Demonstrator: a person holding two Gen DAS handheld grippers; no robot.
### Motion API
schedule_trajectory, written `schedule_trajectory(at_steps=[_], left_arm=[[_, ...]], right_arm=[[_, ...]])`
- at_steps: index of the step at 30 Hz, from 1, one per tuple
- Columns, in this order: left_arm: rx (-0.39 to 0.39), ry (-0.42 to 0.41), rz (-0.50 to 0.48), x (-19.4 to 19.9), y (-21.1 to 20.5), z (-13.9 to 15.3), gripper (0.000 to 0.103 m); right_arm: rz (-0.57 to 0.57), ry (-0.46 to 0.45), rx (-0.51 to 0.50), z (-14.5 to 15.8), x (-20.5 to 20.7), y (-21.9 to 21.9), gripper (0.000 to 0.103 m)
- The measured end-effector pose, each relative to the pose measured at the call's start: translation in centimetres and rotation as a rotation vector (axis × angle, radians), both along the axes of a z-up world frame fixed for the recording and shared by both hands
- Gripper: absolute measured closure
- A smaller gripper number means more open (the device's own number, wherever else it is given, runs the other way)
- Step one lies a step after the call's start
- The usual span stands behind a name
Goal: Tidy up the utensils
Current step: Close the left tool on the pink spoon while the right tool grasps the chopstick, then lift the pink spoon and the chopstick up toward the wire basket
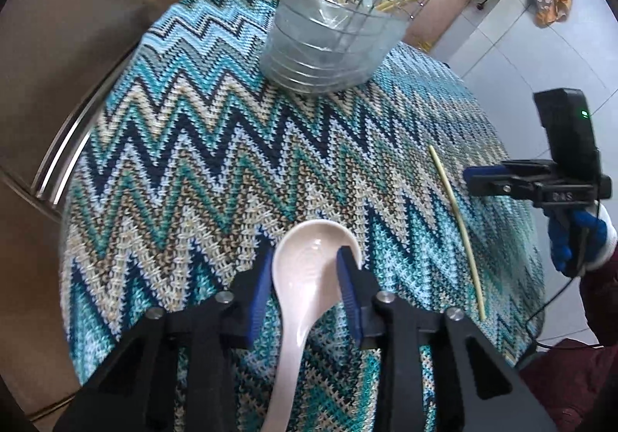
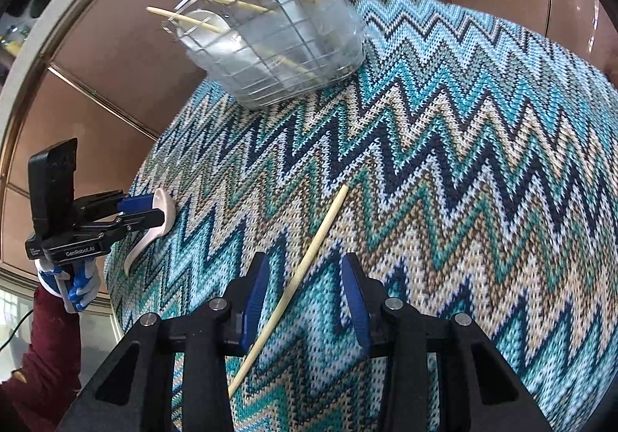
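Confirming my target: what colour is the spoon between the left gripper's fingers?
White spoon, clearest in the left wrist view.

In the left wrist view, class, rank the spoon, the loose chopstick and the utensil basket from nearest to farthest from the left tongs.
1. Spoon, between the left tongs.
2. Chopstick, lying to the right.
3. Basket, at the far edge.
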State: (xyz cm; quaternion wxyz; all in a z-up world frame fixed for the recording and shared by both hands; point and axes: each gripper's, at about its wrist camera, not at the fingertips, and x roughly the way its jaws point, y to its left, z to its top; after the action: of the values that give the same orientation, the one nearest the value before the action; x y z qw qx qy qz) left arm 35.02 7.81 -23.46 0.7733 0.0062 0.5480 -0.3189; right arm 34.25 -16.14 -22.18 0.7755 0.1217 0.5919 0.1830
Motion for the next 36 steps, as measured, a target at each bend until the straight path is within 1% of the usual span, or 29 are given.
schedule_trajectory(at_steps=[1, 3, 4, 10, 11, 12, 14, 16, 19, 21, 25, 30, 36], left_arm=[[-0.003, 0.009, -0.005, 0.2, 0.1, -0.1, 0.077], [0.002, 0.017, -0.019, 0.4, 0.1, -0.3, 0.081], [0.01, 0.024, -0.024, 0.5, 0.0, -0.4, 0.082], [0.08, 0.051, -0.047, 1.4, -1.5, -0.6, 0.083], [0.088, 0.055, -0.046, 1.4, -1.7, -0.6, 0.083], [0.093, 0.057, -0.045, 1.5, -1.9, -0.6, 0.085], [0.103, 0.048, -0.038, 1.2, -2.5, -0.6, 0.09], [0.093, 0.035, -0.033, 0.6, -3.0, -0.3, 0.095], [0.113, -0.004, -0.024, -0.5, -3.8, 0.3, 0.097], [0.115, -0.03, -0.006, -1.4, -4.2, 0.9, 0.098], [0.106, -0.086, 0.025, -3.5, -4.8, 2.6, 0.097], [0.087, -0.154, 0.082, -6.1, -5.0, 5.2, 0.098], [0.062, -0.252, 0.175, -9.9, -4.3, 8.8, 0.098]], right_arm=[[0.006, 0.011, -0.017, -0.1, 0.4, 0.1, 0.069], [0.016, 0.029, -0.039, -0.5, 1.1, 0.3, 0.075], [0.025, 0.041, -0.045, -0.7, 1.4, 0.5, 0.076], [0.077, 0.102, -0.088, -1.8, 3.2, 1.4, 0.08], [0.083, 0.106, -0.094, -2.0, 3.3, 1.5, 0.083], [0.09, 0.109, -0.096, -2.0, 3.4, 1.6, 0.085], [0.098, 0.111, -0.101, -2.1, 3.6, 1.7, 0.09], [0.105, 0.113, -0.094, -2.2, 3.6, 1.7, 0.092], [0.11, 0.101, -0.065, -2.1, 3.5, 2.0, 0.096], [0.122, 0.081, -0.053, -1.8, 3.2, 2.0, 0.097], [0.152, 0.028, -0.03, -0.2, 1.4, 2.2, 0.097], [0.185, -0.079, -0.026, 3.4, -1.8, 2.6, 0.097], [0.199, -0.239, -0.029, 8.2, -5.8, 2.3, 0.097]])
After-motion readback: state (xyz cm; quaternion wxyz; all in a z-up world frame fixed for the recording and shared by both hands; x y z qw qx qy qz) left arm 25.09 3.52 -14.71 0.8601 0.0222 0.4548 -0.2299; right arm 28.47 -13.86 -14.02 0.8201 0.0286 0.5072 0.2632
